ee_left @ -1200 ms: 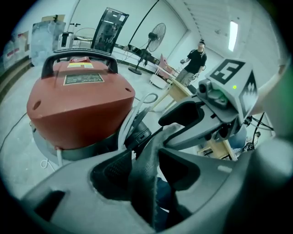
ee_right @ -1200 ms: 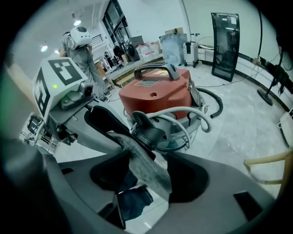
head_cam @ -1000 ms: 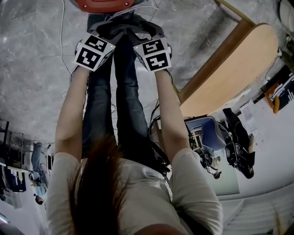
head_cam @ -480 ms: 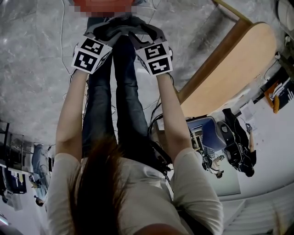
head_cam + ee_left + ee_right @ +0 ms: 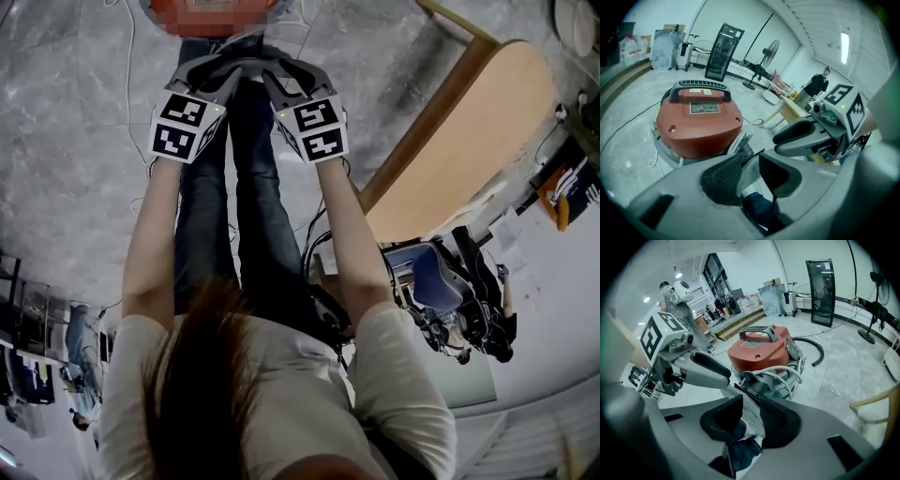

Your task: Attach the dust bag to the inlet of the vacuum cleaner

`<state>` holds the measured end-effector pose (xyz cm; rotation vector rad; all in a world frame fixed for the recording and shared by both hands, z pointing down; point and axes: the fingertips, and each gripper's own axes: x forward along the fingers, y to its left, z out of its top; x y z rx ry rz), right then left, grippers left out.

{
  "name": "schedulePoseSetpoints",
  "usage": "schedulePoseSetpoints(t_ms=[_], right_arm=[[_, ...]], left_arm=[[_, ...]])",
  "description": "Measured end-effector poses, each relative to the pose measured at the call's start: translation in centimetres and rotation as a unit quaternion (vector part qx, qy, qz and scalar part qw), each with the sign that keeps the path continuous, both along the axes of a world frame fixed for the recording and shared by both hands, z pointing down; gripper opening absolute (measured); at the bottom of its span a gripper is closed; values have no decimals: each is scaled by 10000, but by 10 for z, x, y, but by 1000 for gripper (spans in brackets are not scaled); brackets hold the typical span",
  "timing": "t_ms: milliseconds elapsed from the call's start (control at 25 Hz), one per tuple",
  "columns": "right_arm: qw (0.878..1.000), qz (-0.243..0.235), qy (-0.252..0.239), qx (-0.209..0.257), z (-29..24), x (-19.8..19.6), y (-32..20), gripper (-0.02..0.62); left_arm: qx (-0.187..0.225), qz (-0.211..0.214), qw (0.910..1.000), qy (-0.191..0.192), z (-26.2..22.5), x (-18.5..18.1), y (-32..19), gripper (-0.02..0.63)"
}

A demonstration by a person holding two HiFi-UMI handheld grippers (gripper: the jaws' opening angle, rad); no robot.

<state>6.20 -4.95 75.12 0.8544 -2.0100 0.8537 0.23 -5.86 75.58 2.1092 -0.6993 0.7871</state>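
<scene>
The red vacuum cleaner (image 5: pixel 698 124) (image 5: pixel 759 350) stands on the floor just ahead of both grippers, at the top edge (image 5: pixel 216 11) of the head view. A grey dust bag (image 5: pixel 746 174) (image 5: pixel 749 398) with a dark collar hangs between the two grippers, above my legs. My left gripper (image 5: pixel 751 164) (image 5: pixel 202 73) has just been closing and its pads press on the bag's sheet. My right gripper (image 5: pixel 751 409) (image 5: pixel 298 77) has also just been closing, with the bag's other side pinched between its pads. Each gripper shows in the other's view: right gripper (image 5: pixel 806 138), left gripper (image 5: pixel 705 371).
A wooden table (image 5: pixel 469 141) stands to the right. A black hose (image 5: pixel 813 352) lies beside the vacuum and thin cables (image 5: pixel 127 84) run over the floor. A black cabinet (image 5: pixel 722 44), a fan (image 5: pixel 768 51) and a standing person (image 5: pixel 815 84) are farther off.
Both grippers have lifted a little towards the vacuum, and their jaws have drawn in onto the grey bag held between them.
</scene>
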Motion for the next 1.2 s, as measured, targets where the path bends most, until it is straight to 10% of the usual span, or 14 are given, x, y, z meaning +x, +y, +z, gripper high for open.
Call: schedulePoseSetpoints(t_ms=[240,1200], right_arm=[[9994,-124,27,321,-26,-6,-8,3],[9871,961,-762,1033,-202,4,-73,2]], left_arm=[[327,-151,9994,-18,-28,4,-7,52],[1631,-982,9817,107,-210,-13,-69,17]])
